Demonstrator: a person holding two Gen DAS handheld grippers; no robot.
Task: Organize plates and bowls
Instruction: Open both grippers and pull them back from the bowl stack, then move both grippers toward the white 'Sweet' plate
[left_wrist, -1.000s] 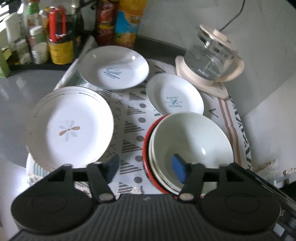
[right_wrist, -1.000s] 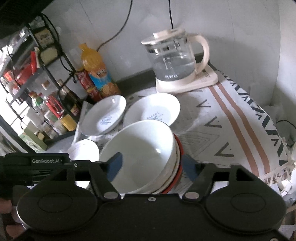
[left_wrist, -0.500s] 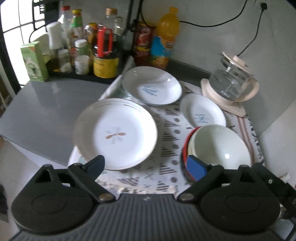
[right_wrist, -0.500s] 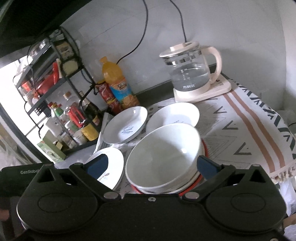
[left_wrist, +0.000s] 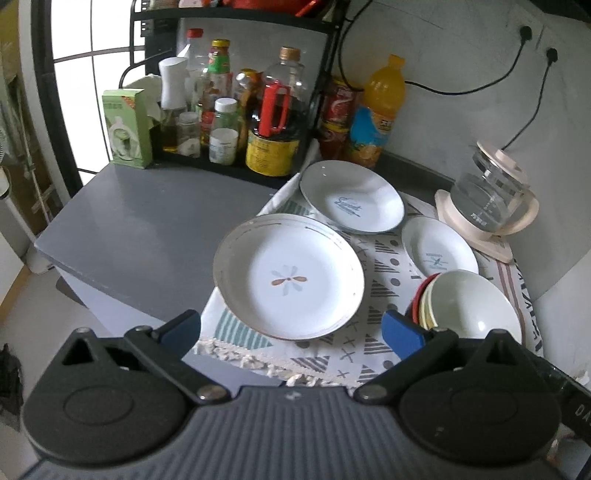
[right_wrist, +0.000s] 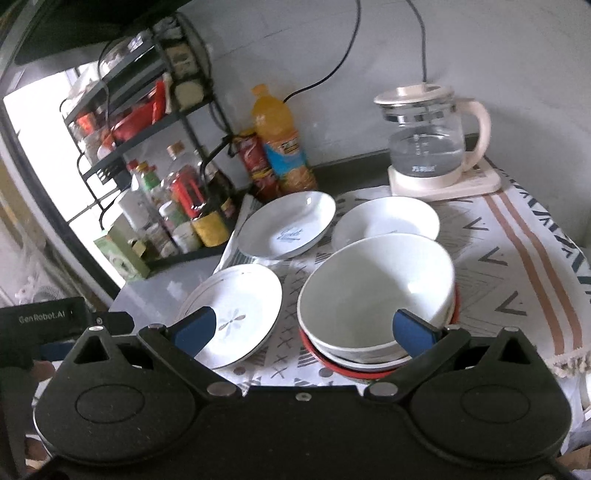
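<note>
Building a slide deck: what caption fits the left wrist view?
Open left gripper above a flower-print plate, stacked bowls alongside on the patterned cloth.

Left tool (left_wrist: 291, 326) opening, empty, above flower plate (left_wrist: 288, 275).

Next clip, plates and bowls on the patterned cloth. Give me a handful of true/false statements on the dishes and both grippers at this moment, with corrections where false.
1. The white bowl sits on top of a stack with a red-rimmed dish at the bottom. True.
2. The left gripper is clamped on the flower plate. False: its jaws are opening, and nothing is between them.
3. The glass kettle stands on its base at the back of the cloth. True.
4. The right gripper holds the white bowl. False: its jaws stand wide open and empty, short of the bowl.
5. All three plates are stacked together. False: they lie separately on the cloth.
</note>
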